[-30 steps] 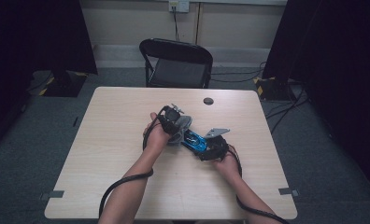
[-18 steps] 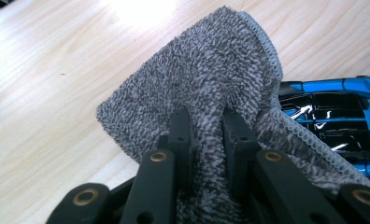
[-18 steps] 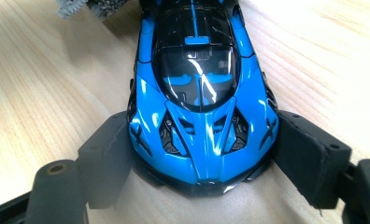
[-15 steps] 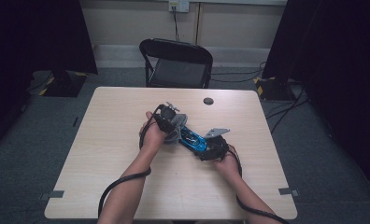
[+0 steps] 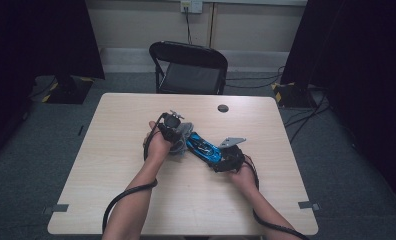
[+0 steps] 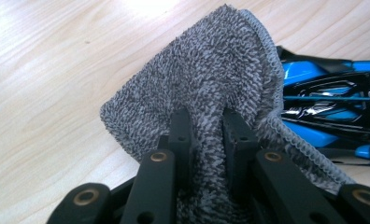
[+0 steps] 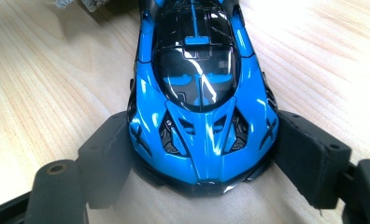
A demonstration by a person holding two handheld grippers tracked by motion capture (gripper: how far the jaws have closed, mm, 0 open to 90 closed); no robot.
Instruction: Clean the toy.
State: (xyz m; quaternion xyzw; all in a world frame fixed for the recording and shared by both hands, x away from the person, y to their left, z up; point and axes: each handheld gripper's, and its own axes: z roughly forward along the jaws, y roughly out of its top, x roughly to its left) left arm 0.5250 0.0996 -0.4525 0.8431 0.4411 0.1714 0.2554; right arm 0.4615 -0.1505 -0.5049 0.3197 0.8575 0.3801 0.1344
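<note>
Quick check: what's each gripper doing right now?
Left gripper: shut on the grey cloth.
Right gripper: shut on the blue toy car, pads at its nose.

This looks like a recording room or lab corner set up for filming rather than a home. 1 plain light-wood bench point(image 5: 136, 200) stands alone on grey carpet point(image 5: 41, 150), with bits of tape beside its near corners. Black curtains point(image 5: 36, 35) hang on both sides, screening off the space. A single black folding chair point(image 5: 188, 67) waits at the far side, against a bare beige wall point(image 5: 136, 22) with a socket point(image 5: 191, 6) and a cable running down from it. Yellow-and-black striped stand feet point(image 5: 53, 95) sit on the floor, and loose cables point(image 5: 306, 117) trail across the carpet at the right.
</note>
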